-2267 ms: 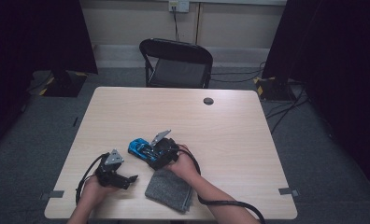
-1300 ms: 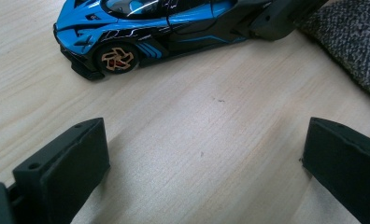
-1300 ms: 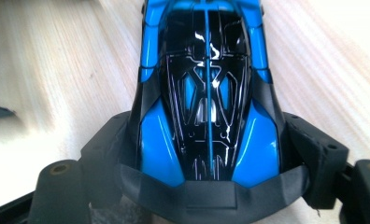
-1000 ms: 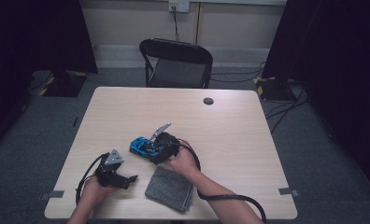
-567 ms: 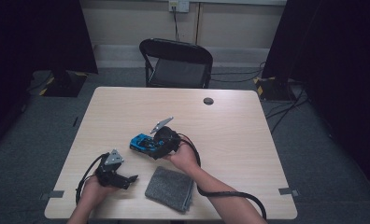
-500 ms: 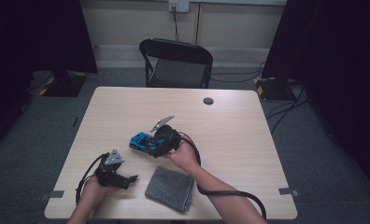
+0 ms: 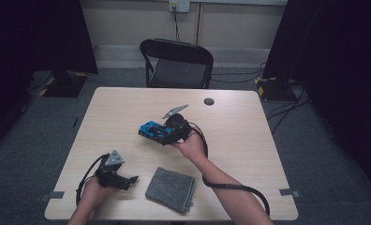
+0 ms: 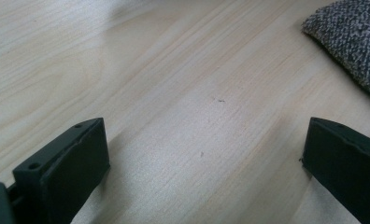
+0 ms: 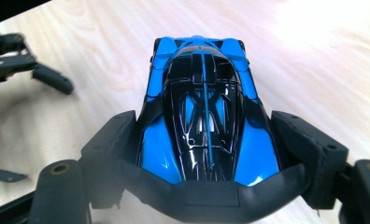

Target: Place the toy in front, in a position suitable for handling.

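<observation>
A blue and black toy car [image 7: 152, 131] hangs a little above the middle of the wooden table [image 7: 249, 140], with my right gripper [image 7: 164, 135] shut on its rear half. In the right gripper view both jaws press the flanks of the car [image 9: 204, 116], whose nose points away. My left gripper [image 7: 130, 180] lies near the table's front left, held by a hand, jaws wide apart with bare wood between them [image 8: 204, 158]. A folded grey cloth [image 7: 170, 189] lies just to its right, with its corner [image 8: 356, 42] past the jaw.
A black folding chair [image 7: 176, 63] stands behind the table's far edge. A small black round disc [image 7: 209, 101] sits on the table near that edge. The right gripper's cable [image 7: 235, 188] loops across the front right of the table.
My right gripper has carried the blue car away from the person toward the table's middle and tilted it upward. The left gripper and the cloth have stayed put.
</observation>
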A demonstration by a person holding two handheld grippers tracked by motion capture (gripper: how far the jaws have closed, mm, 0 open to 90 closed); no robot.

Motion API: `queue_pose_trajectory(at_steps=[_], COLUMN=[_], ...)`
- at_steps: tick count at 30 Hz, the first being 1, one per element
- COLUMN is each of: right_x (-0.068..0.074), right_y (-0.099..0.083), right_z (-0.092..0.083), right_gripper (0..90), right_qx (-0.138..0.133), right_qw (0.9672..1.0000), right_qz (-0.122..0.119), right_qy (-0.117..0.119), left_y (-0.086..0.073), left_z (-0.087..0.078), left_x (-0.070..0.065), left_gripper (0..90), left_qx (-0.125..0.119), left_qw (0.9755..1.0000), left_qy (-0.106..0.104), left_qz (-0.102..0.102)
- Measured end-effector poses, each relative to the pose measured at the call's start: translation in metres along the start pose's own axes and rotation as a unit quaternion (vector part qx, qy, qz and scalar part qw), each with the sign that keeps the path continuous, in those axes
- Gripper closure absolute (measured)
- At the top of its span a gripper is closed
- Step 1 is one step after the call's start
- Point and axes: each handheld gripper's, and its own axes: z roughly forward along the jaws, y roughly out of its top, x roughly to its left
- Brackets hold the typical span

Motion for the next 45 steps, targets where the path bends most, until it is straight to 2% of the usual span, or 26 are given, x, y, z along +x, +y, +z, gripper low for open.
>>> queue_pose_trajectory(at_steps=[7, 8, 18, 26, 32, 39, 45], right_x=[-0.019, -0.026, -0.052, -0.057, -0.059, -0.065, -0.065], right_y=[-0.005, -0.008, -0.027, -0.043, -0.053, -0.077, -0.092], right_z=[-0.012, -0.015, -0.018, -0.016, -0.021, -0.026, -0.026], right_gripper=[25.2, 25.2, 25.2, 25.2, 25.1, 25.0, 24.9], right_qx=[0.000, -0.002, 0.012, 0.025, 0.021, 0.011, 0.010], right_qw=[0.9997, 0.9995, 0.9979, 0.9974, 0.9973, 0.9970, 0.9971], right_qz=[0.006, 0.013, 0.032, 0.028, 0.029, 0.045, 0.041], right_qy=[-0.022, -0.030, -0.056, -0.062, -0.064, -0.062, -0.064], left_y=[0.000, 0.000, 0.000, 0.000, 0.000, 0.000, 0.000], left_z=[0.000, 0.000, 0.000, 0.000, 0.000, 0.000, 0.000], left_x=[0.000, 0.000, 0.000, 0.000, 0.000, 0.000, -0.001], left_gripper=[0.0, 0.0, 0.0, 0.0, 0.0, 0.0, 0.0], left_qx=[0.000, 0.000, 0.000, 0.000, 0.000, 0.000, 0.000], left_qw=[1.0000, 1.0000, 1.0000, 1.0000, 1.0000, 1.0000, 1.0000], left_qy=[0.000, 0.000, 0.001, 0.000, 0.000, 0.000, 0.001], left_qz=[0.000, 0.000, 0.000, -0.001, -0.001, -0.001, -0.003])
